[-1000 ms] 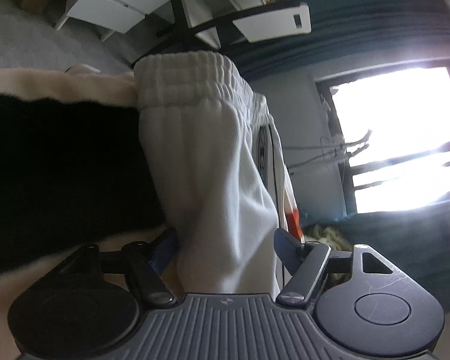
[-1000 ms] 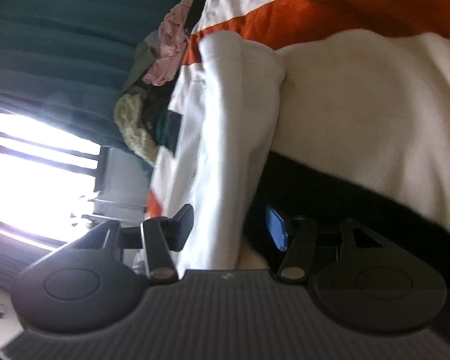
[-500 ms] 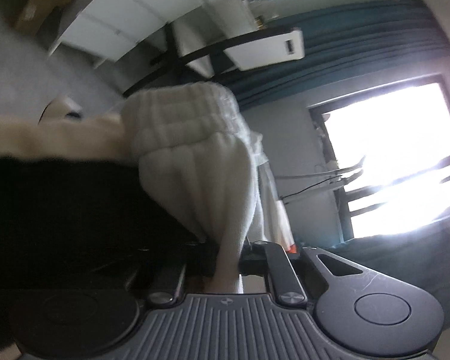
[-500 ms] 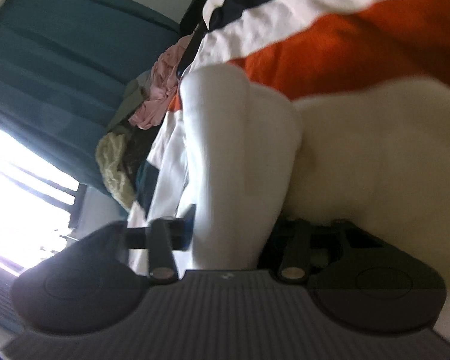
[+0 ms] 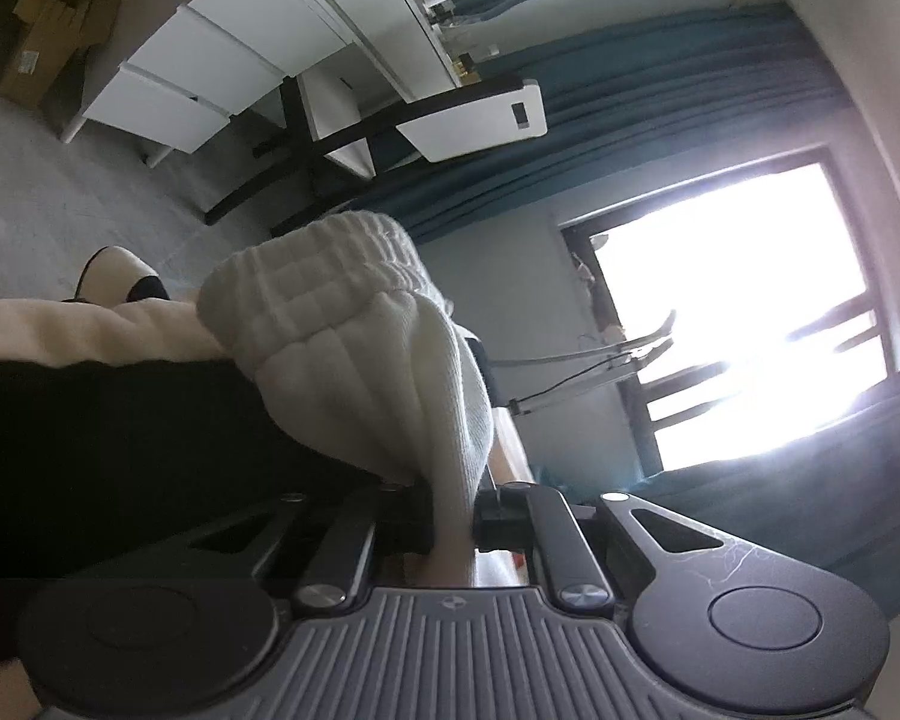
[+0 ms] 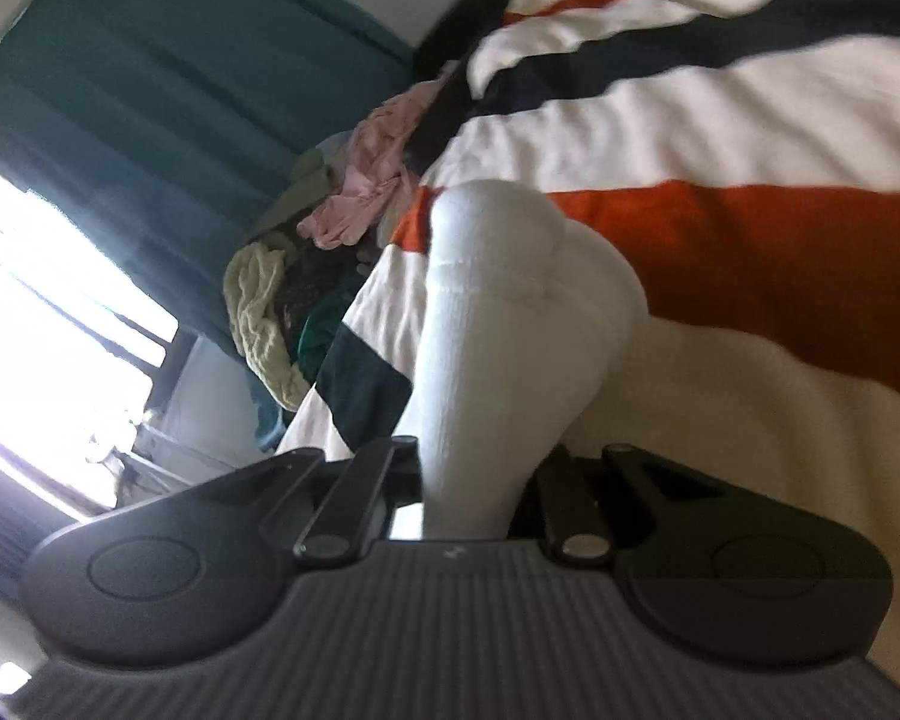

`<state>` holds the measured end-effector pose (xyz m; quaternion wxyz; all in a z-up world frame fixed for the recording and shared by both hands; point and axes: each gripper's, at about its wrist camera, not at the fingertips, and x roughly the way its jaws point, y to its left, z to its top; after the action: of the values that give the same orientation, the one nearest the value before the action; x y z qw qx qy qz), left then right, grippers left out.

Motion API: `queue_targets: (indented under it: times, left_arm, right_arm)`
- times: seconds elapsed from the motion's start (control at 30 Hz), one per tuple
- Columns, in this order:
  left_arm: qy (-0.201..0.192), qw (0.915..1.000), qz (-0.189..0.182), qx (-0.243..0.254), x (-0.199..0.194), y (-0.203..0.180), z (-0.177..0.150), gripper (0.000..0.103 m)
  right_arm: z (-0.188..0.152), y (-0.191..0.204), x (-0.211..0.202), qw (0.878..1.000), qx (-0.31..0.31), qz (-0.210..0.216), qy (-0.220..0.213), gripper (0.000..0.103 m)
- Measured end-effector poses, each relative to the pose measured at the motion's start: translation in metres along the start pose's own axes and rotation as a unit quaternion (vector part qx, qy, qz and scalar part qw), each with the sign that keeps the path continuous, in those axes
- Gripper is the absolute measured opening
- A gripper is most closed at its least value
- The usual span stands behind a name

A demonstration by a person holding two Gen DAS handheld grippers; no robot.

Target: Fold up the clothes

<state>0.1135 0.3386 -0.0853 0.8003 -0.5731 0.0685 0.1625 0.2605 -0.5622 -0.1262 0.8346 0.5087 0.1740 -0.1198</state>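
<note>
White ribbed-knit trousers with gathered elastic waistband (image 5: pixel 354 360), lying on striped orange, black and cream bed cover (image 6: pixel 750 138) and pinched at both ends. Left gripper (image 5: pixel 453 525) clamped on a fold of the knit close behind the waistband; right gripper (image 6: pixel 471 480) likewise clamped on the white cloth (image 6: pixel 510 324) at the other end, jaws there having just closed, cloth squeezed between them. Held thus, judging by the task, to raise both ends together and carry one over the other for a fold. Waistband end pointing toward the bed edge on the side of the white drawer desk (image 5: pixel 222 72). Long axis presumably spanning from one gripper to the other along that edge; middle of the garment out of view. Heap of unfolded clothes (image 6: pixel 306 276) well apart, near the teal curtain (image 6: pixel 180 90)
</note>
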Motion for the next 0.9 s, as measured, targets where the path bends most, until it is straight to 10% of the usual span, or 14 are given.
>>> queue_targets:
  times: [0.43, 0.63, 0.8, 0.9]
  left_arm:
    - [0.057, 0.9903, 0.114, 0.056, -0.035, 0.014, 0.013, 0.015]
    - [0.064, 0.9747, 0.153, 0.15, -0.063, -0.002, -0.01, 0.044]
    - [0.074, 0.9486, 0.168, 0.258, -0.086, -0.034, -0.041, 0.071]
    - [0.059, 0.9346, 0.165, 0.31, -0.098, -0.057, -0.061, 0.084]
  right_arm:
    - [0.001, -0.062, -0.063, 0.996, 0.071, -0.052, 0.035, 0.013]
    - [-0.002, -0.065, -0.059, 0.996, 0.05, -0.056, 0.048, 0.021]
    - [-0.009, -0.061, -0.058, 0.996, 0.059, -0.024, 0.056, 0.067]
    - [-0.013, -0.055, -0.056, 0.997, 0.058, -0.014, 0.056, 0.077]
